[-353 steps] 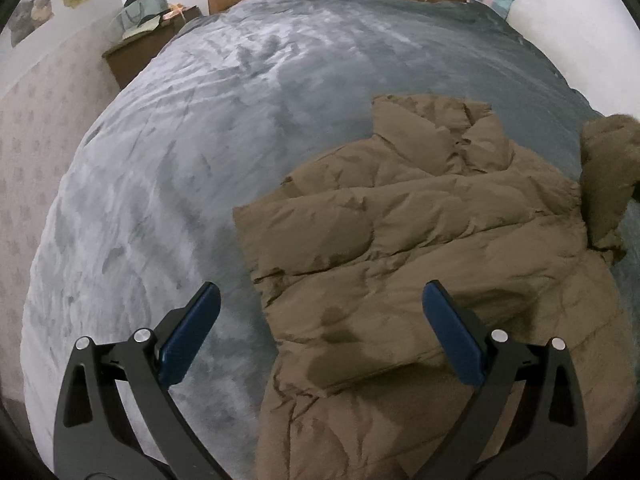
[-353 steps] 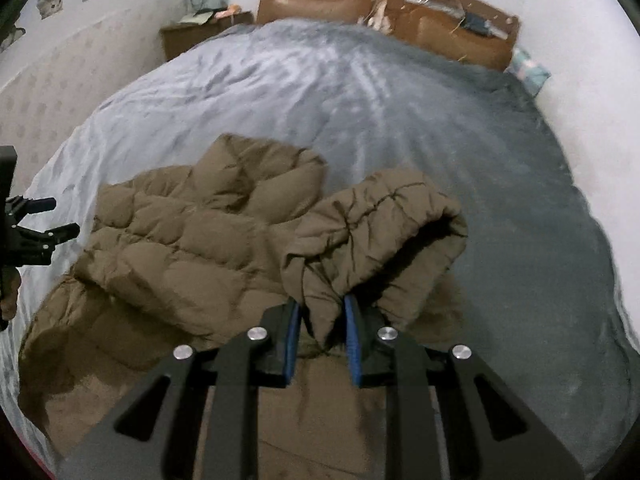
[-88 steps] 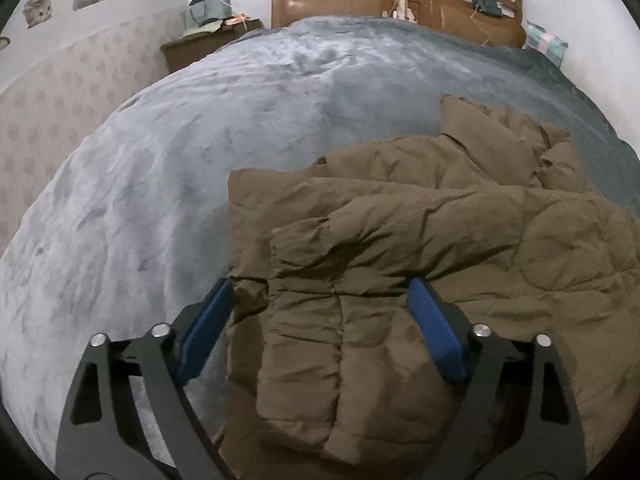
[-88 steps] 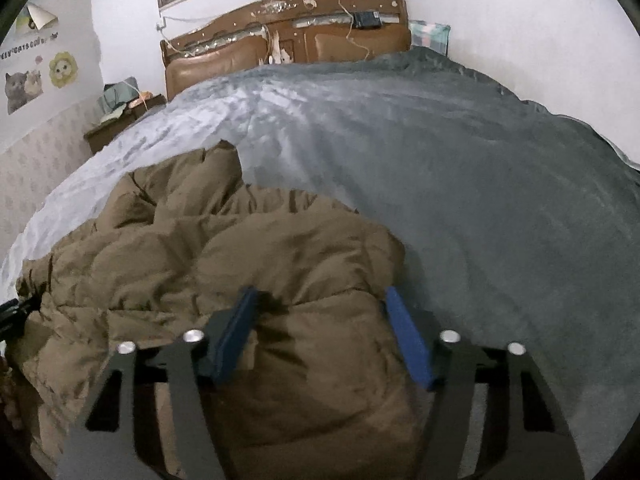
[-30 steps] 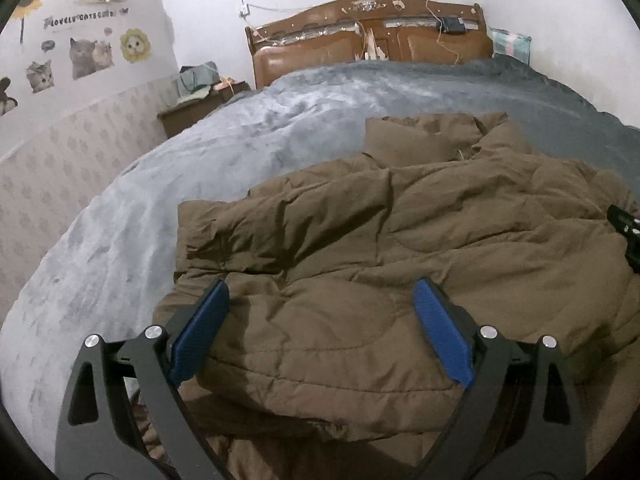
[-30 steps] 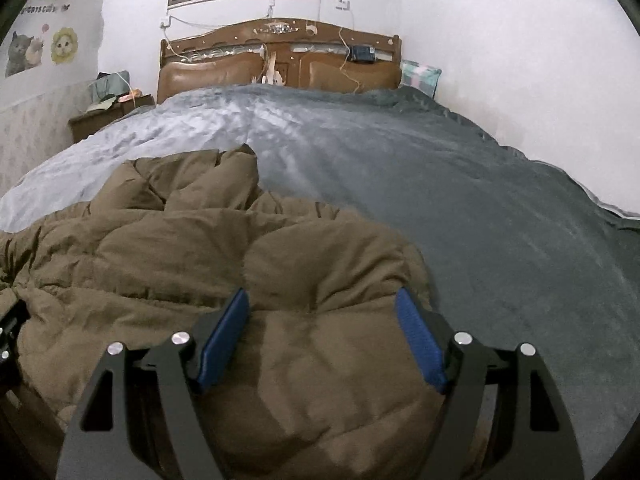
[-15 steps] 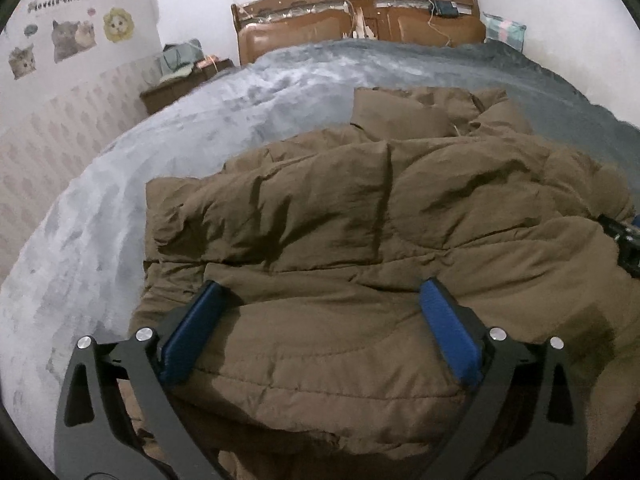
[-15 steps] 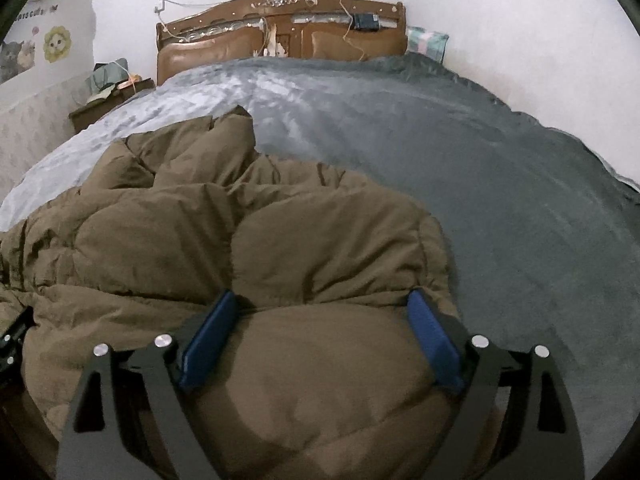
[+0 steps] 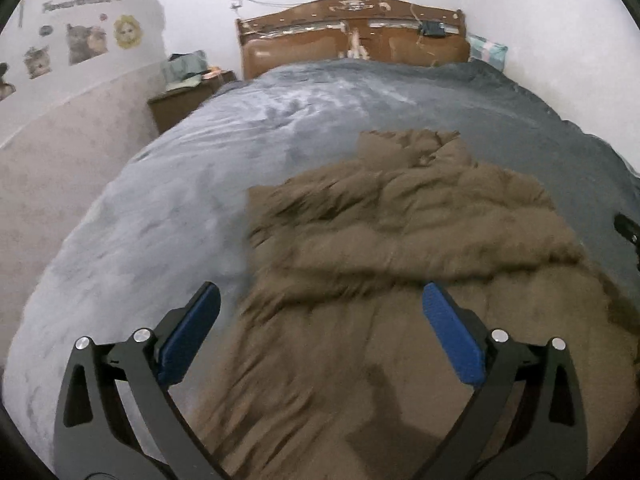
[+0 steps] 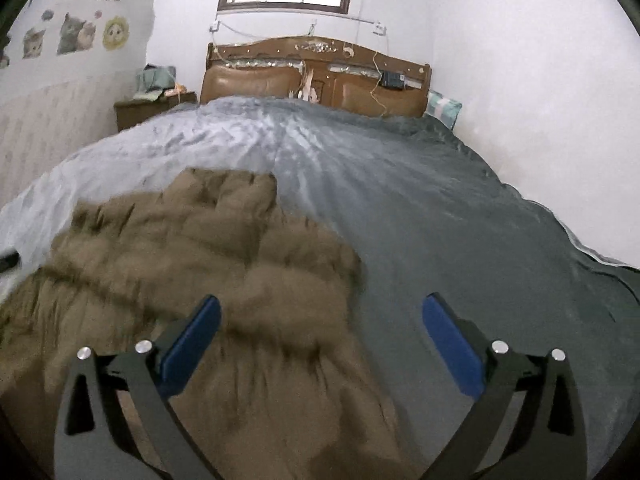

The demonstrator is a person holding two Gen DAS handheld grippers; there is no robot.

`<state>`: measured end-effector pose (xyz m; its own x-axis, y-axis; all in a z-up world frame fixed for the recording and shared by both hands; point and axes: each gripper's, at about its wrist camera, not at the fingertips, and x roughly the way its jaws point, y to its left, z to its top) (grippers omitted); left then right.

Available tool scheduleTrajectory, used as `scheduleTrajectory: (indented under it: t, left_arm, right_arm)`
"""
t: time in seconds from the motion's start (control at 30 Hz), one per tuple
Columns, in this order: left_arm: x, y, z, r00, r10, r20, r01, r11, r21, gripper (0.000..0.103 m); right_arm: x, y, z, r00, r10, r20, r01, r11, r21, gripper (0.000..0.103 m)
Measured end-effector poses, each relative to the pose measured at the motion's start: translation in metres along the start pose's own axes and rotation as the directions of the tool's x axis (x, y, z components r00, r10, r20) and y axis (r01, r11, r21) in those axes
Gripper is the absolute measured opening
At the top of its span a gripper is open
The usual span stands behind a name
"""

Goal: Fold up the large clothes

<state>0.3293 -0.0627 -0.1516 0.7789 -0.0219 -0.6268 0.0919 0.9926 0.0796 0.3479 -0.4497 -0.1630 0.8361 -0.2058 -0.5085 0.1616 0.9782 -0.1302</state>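
Note:
A brown puffer jacket (image 9: 400, 264) lies folded in a bulky heap on the grey bed cover (image 9: 200, 168). It also shows in the right wrist view (image 10: 208, 264), blurred by motion. My left gripper (image 9: 320, 320) is open and empty, raised above the jacket's near left edge. My right gripper (image 10: 320, 328) is open and empty, raised above the jacket's near right edge, with bare cover under its right finger. The tip of the right gripper (image 9: 628, 230) shows at the right edge of the left wrist view.
A brown wooden headboard (image 10: 316, 76) stands at the far end of the bed. A nightstand (image 9: 184, 96) with cloth items on it stands at the far left. A pillow (image 10: 442, 110) lies at the far right. White walls run along both sides.
Both grippers have lifted up and back off the jacket, and the views have tilted up toward the headboard. Both stay open. The jacket lies as before.

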Motion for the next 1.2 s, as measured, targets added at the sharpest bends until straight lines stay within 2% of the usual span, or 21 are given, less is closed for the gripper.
scheduleTrajectory:
  t: [0.13,0.23,0.3,0.5,0.67,0.83,0.97,1.13,1.2]
  left_arm:
    - [-0.040,0.031,-0.033,1.000,-0.015,-0.009,0.014,0.999,-0.046,0.100]
    - [-0.055,0.042,-0.058,1.000,0.020,-0.016,-0.021,0.999,-0.040,0.100]
    - [-0.066,0.052,-0.073,1.000,0.016,-0.023,-0.017,0.999,-0.045,0.100]
    - [-0.086,0.065,-0.105,0.999,0.002,-0.044,-0.004,0.998,-0.060,0.100]
    - [-0.087,0.071,-0.131,0.998,0.001,-0.069,-0.006,0.997,-0.071,0.100]
    - [-0.080,0.080,-0.156,0.994,0.015,-0.110,-0.024,0.997,-0.076,0.099]
    - [-0.073,0.090,-0.167,0.990,-0.028,-0.136,0.012,0.993,-0.116,0.089]
    - [-0.068,0.091,-0.174,0.990,-0.043,-0.136,0.026,0.992,-0.125,0.088]
    - [-0.062,0.089,-0.178,0.986,-0.054,-0.160,0.035,0.992,-0.121,0.083]
  right_arm:
    - [-0.034,-0.010,-0.042,0.998,0.017,-0.055,-0.015,0.999,0.034,0.101]
    - [-0.058,-0.014,-0.060,0.999,0.002,-0.050,0.002,0.997,0.072,0.101]
    - [-0.070,-0.014,-0.072,0.999,-0.009,-0.047,0.013,0.996,0.087,0.101]
    - [-0.101,0.008,-0.084,0.999,-0.010,-0.049,0.012,0.999,0.048,0.101]
    - [-0.113,0.017,-0.099,0.997,-0.020,-0.074,0.024,0.999,0.046,0.101]
    - [-0.115,0.014,-0.117,0.993,-0.021,-0.119,0.032,0.995,0.090,0.101]
    - [-0.117,0.010,-0.125,0.992,-0.018,-0.125,0.031,0.994,0.106,0.101]
    - [-0.122,0.008,-0.133,0.993,-0.014,-0.115,0.029,0.991,0.129,0.101]
    - [-0.122,0.006,-0.136,0.992,-0.016,-0.123,0.032,0.991,0.133,0.101]
